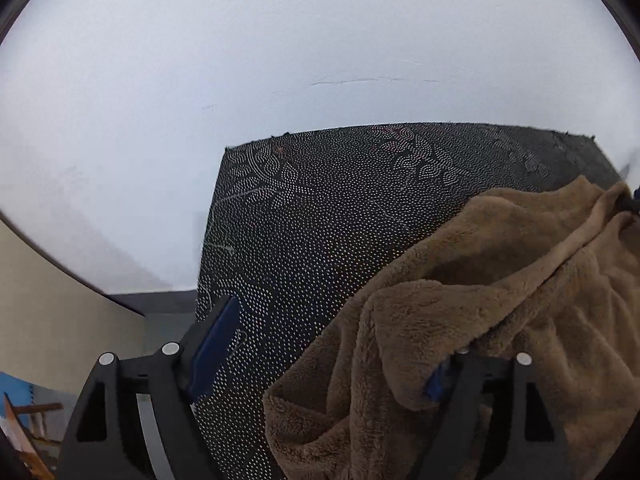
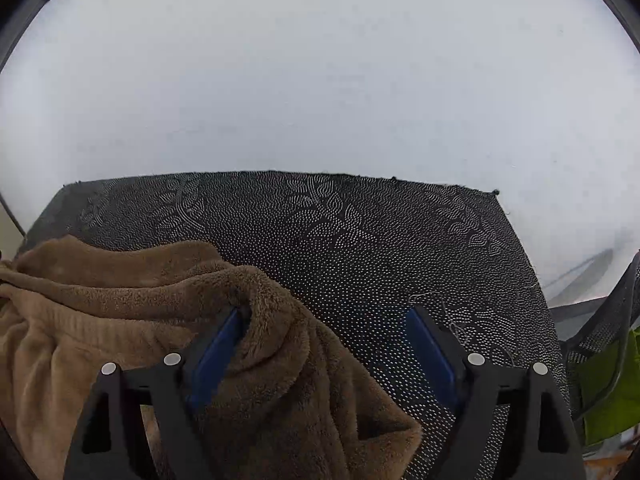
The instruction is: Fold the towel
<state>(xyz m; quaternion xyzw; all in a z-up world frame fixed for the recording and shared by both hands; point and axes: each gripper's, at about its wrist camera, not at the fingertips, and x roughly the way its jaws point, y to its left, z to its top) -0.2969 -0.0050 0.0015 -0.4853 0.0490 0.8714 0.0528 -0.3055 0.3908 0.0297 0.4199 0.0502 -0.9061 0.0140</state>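
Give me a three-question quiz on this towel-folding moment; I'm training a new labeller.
1. True or false: the brown towel lies flat and neatly folded.
2. What does the towel lie on: A) bare white table, B) black dotted mat, C) green cloth?
3. Are the left gripper and right gripper open or shut?

Key: 1 false, it is bunched in loose folds; 2 B; 3 both open, neither clamps the towel.

Soft, even, dim light; strong fisheye curvature, dark vignetted corners.
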